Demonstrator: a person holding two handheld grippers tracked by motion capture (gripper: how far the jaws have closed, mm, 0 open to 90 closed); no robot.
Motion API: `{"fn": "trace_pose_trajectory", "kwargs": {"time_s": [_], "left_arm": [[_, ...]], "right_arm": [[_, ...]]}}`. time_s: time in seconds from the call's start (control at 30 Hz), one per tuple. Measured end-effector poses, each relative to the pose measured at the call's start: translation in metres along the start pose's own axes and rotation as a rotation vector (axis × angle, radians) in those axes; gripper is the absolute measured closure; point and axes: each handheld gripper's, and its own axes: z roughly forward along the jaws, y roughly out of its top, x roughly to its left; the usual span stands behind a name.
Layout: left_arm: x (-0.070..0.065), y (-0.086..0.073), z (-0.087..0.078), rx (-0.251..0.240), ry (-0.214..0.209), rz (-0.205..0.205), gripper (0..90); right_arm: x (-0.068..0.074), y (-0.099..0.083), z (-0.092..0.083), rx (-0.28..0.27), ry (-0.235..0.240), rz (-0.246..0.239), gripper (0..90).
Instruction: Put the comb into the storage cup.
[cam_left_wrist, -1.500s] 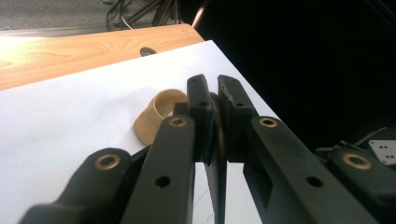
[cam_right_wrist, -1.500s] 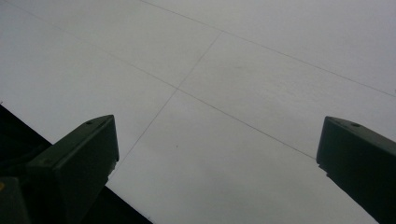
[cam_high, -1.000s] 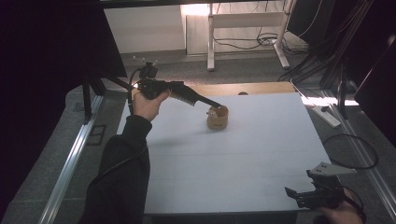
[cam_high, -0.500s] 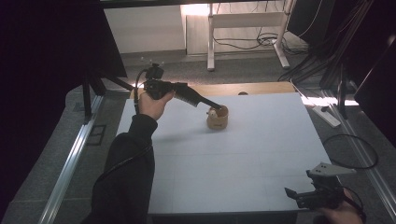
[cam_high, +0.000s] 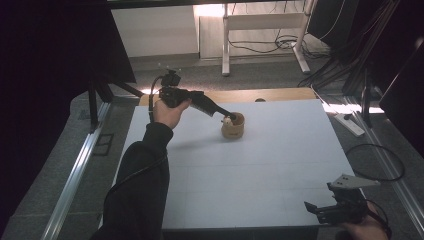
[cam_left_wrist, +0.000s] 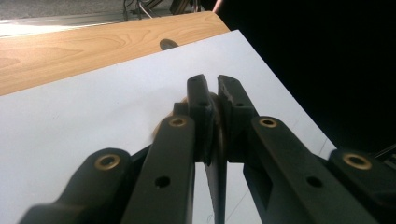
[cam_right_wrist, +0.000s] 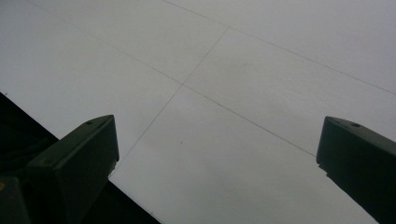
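A small round wooden cup (cam_high: 233, 127) stands on the white table (cam_high: 260, 165) near its far edge. A person's left hand holds my left gripper (cam_high: 231, 116) slanting down, its tips at the cup's rim beside a small pale speck. In the left gripper view its jaws stand nearly together and the brown cup (cam_left_wrist: 183, 101) shows under them and through the narrow slit. I cannot tell if they pinch the rim. My right gripper (cam_high: 313, 208) rests at the near right corner, and in the right gripper view it (cam_right_wrist: 217, 149) is open over bare table.
A wooden strip (cam_high: 270, 94) with a dark knob (cam_high: 259, 100) runs along the table's far edge. On the floor to the right lie a cable loop (cam_high: 376, 161) and a power strip (cam_high: 348, 123). A white desk frame (cam_high: 260, 30) stands behind.
The left hand has moved right and lowered, tilting the gripper steeper onto the cup's rim. The cup and the right gripper have not moved.
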Motion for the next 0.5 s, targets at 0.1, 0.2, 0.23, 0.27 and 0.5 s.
{"fn": "trace_pose_trajectory", "kwargs": {"time_s": [0.1, 0.2, 0.23, 0.27, 0.5], "left_arm": [[0.001, 0.000, 0.003, 0.005, 0.006, 0.001, 83.4], [0.002, -0.001, 0.007, 0.011, 0.008, -0.002, 83.4], [0.002, -0.001, 0.008, 0.012, 0.009, -0.001, 83.4], [0.002, -0.001, 0.009, 0.014, 0.011, -0.002, 83.4], [0.004, -0.001, 0.017, 0.027, 0.015, -0.004, 83.4]], "right_arm": [[0.000, 0.000, 0.000, 0.002, 0.001, -0.002, 0.0], [0.000, 0.000, 0.000, 0.004, 0.002, -0.002, 0.0], [0.000, 0.000, 0.001, 0.004, 0.002, -0.002, 0.0], [0.000, 0.000, 0.001, 0.005, 0.002, -0.002, 0.0], [0.001, 0.000, 0.001, 0.012, 0.004, -0.004, 0.0]]}}
